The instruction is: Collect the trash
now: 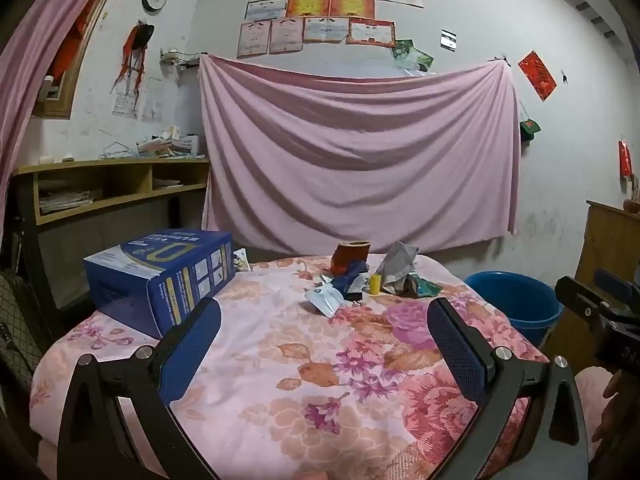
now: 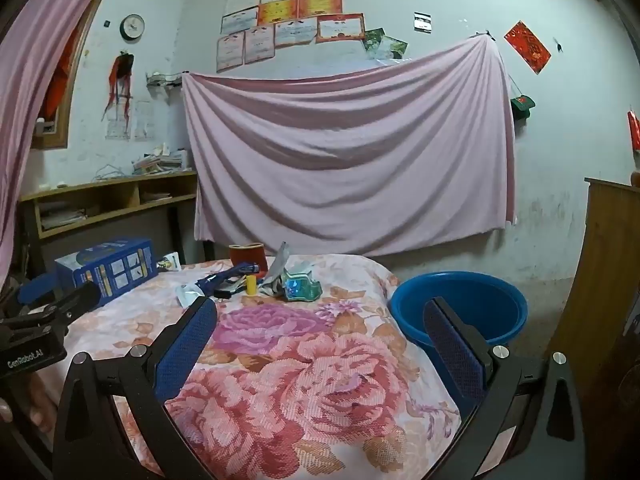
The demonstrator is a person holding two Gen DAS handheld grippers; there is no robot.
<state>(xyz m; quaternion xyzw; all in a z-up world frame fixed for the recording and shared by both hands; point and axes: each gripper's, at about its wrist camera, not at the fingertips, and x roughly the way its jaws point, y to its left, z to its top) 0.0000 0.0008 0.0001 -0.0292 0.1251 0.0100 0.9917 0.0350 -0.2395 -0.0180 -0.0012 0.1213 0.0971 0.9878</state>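
A heap of trash lies at the far end of the flowered table: a crumpled grey wrapper (image 1: 396, 266), a white packet (image 1: 326, 300), a dark blue wrapper (image 1: 352, 278), a small yellow cylinder (image 1: 375, 284), a green wrapper (image 2: 300, 286) and a red cup (image 1: 350, 256). A blue basin (image 2: 460, 304) stands on the floor to the table's right. My left gripper (image 1: 324, 344) is open and empty, well short of the heap. My right gripper (image 2: 320, 336) is open and empty above the table's right side, beside the basin.
A blue carton (image 1: 160, 276) sits on the table's left part. A pink sheet (image 1: 356, 152) hangs on the back wall. A wooden shelf (image 1: 108, 184) stands at the left and a wooden cabinet (image 2: 604, 280) at the right.
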